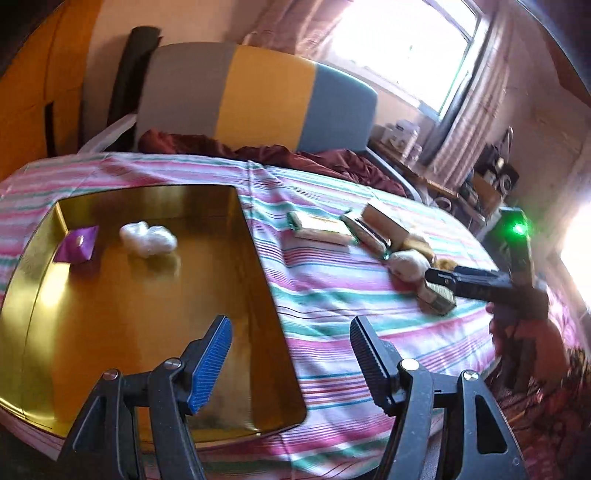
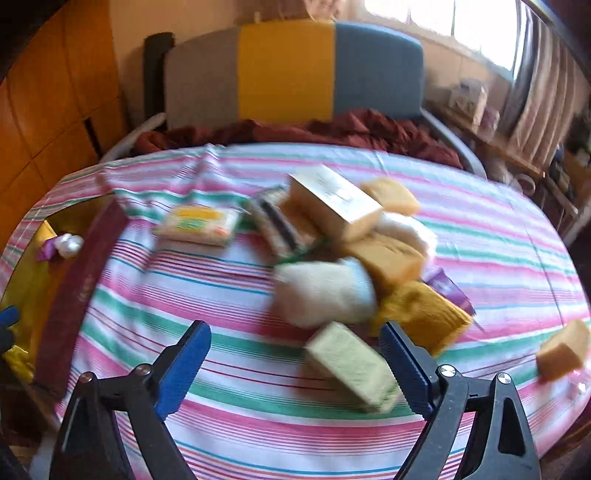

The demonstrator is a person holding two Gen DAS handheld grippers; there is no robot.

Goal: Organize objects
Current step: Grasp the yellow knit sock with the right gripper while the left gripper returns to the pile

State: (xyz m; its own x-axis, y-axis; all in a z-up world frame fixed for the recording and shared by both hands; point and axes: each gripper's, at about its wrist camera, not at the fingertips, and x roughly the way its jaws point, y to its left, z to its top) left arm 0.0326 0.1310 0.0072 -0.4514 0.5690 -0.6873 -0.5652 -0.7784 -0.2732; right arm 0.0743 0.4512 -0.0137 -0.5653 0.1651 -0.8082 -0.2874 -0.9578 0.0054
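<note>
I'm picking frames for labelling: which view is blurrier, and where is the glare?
Right wrist view: motion blur smears the pile on the bed; window bright. Left wrist view: sharper; window blown out, green flare on the right hand-held gripper, reflections in the gold tray.

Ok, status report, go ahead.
Both claws open, empty: left claw, right claw. Gold tin holds two items. Pile waiting. Nothing in the way.

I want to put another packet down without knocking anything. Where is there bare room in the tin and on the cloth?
The gold tin is bare across its near half; only the purple packet and white bundle sit at its far end. The striped cloth between tin and pile is free. The pile around the large box is crowded.
</note>
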